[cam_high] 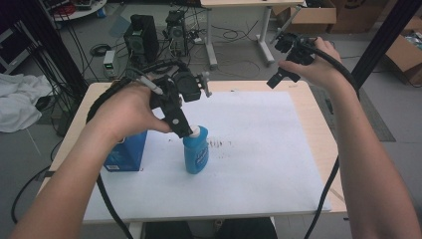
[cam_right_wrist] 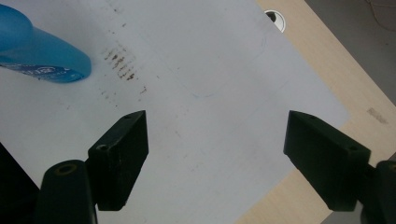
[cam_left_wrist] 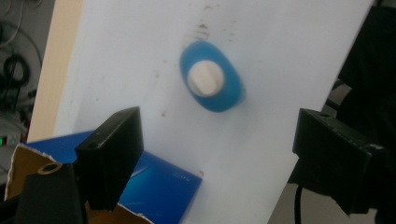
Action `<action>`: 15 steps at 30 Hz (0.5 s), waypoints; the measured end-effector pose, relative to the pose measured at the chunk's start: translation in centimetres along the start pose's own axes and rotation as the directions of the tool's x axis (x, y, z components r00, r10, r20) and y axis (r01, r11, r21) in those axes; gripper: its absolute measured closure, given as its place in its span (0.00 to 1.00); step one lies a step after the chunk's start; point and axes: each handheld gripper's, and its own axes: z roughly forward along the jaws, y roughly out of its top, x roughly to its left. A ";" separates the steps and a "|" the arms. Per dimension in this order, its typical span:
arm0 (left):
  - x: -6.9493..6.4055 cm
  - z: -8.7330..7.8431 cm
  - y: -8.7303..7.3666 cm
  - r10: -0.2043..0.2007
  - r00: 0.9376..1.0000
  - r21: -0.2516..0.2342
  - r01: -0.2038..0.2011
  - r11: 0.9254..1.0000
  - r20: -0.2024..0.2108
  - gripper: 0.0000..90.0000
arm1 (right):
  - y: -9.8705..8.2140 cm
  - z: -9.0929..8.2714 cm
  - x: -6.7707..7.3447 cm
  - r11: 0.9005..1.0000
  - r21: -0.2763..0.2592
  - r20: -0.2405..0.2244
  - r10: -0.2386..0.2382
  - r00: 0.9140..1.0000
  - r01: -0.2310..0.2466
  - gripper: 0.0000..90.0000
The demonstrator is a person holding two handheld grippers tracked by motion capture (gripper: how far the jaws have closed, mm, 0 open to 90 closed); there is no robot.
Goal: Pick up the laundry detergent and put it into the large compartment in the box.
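Note:
A blue plastic bottle [cam_high: 196,153] with a white cap [cam_high: 198,131] stands upright on the white sheet [cam_high: 249,164] near the table's middle. My left gripper [cam_high: 183,130] hovers just above the cap, tilted down, jaws wide open and empty. From above, in the left gripper view, the bottle [cam_left_wrist: 227,93] and its cap [cam_left_wrist: 205,78] lie ahead of the open gripper [cam_left_wrist: 219,158]. My right gripper [cam_high: 283,77] is held high over the far right of the table, open and empty. The right gripper view has the bottle's base [cam_right_wrist: 42,56] at upper left, beyond the open gripper [cam_right_wrist: 215,154].
A blue cardboard box [cam_high: 125,152] with an open flap [cam_left_wrist: 28,161] stands left of the bottle. Brown smudges [cam_high: 219,144] mark the sheet beside the bottle. The wooden table [cam_high: 318,129] ends close on the right. Cables and computer cases [cam_high: 142,37] crowd the floor behind.

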 end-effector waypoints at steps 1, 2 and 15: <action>0.2 0.1 0.1 -0.027 1.000 0.005 0.027 1.000 -0.004 0.19 | 0.0 0.1 0.0 1.000 0.002 -0.002 0.003 1.000 -0.003 0.24; 0.5 0.3 0.1 -0.060 0.998 0.006 0.060 0.998 0.004 0.19 | -0.1 0.1 0.0 1.000 0.001 -0.002 0.003 1.000 -0.003 0.24; 1.8 3.4 0.5 -0.262 0.965 0.049 0.262 0.964 -0.002 0.20 | -0.1 0.1 0.1 1.000 -0.005 0.004 0.008 1.000 -0.008 0.25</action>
